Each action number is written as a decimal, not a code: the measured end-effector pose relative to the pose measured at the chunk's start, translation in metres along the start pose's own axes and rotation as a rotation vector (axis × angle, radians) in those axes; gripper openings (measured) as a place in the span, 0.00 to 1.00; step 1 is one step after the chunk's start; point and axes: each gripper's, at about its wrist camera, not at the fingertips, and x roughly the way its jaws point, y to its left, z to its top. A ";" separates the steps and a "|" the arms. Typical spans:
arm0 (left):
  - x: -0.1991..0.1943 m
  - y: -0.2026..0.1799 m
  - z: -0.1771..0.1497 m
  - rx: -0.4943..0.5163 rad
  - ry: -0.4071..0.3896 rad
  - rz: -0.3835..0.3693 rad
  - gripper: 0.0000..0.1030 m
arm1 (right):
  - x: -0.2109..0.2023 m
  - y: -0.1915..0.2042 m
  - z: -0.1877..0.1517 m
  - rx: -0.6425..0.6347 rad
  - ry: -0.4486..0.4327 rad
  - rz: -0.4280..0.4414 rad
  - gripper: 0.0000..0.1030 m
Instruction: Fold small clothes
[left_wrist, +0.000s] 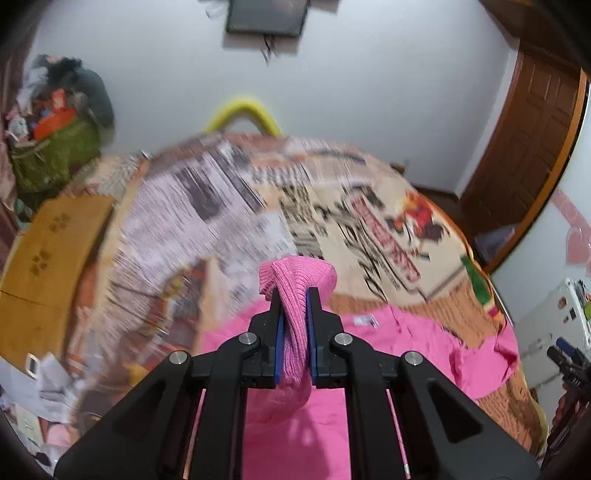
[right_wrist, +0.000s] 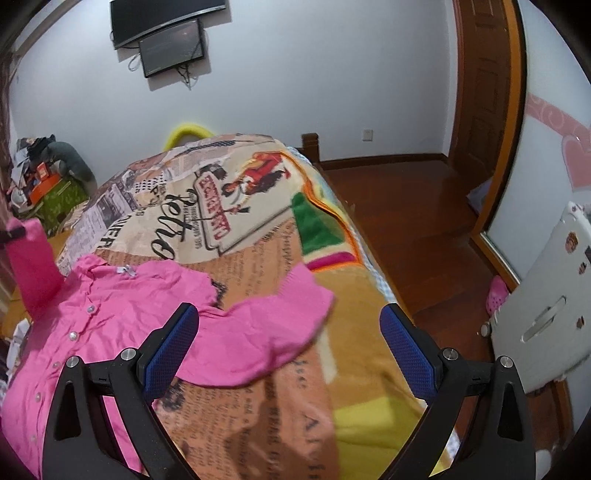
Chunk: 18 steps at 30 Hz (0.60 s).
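The left gripper (left_wrist: 294, 295) is clenched on a bunched fold of ribbed knit cuff (left_wrist: 295, 291) belonging to the pink shirt (right_wrist: 122, 317), the fabric squeezed between its blue pads (left_wrist: 279, 343) and poking out beyond the fingertips; the rest of the garment hangs and spreads below and behind that gripper, a white label (left_wrist: 365, 320) showing just to its right; the right gripper (right_wrist: 290, 347) is released, jaws standing wide apart with nothing between the pads, hovering above the printed blanket (right_wrist: 258, 387); the shirt lies on the blanket to the left of and ahead of this gripper, button row (right_wrist: 74, 336) near its left finger, one sleeve (right_wrist: 280, 314) stretched out flat in front, between the two fingers; far to its left a lifted pink sleeve (right_wrist: 29, 258) rises off the bed; a wooden floor (right_wrist: 406, 221) lies off to its right.
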 end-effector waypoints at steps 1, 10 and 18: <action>0.007 -0.003 -0.003 -0.008 0.023 -0.015 0.09 | 0.000 -0.005 -0.001 0.002 0.008 -0.011 0.94; 0.076 -0.037 -0.039 0.001 0.218 -0.060 0.10 | 0.021 -0.047 -0.003 0.072 0.082 -0.023 0.94; 0.096 -0.055 -0.055 0.062 0.322 -0.033 0.28 | 0.052 -0.008 0.003 -0.033 0.136 0.072 0.81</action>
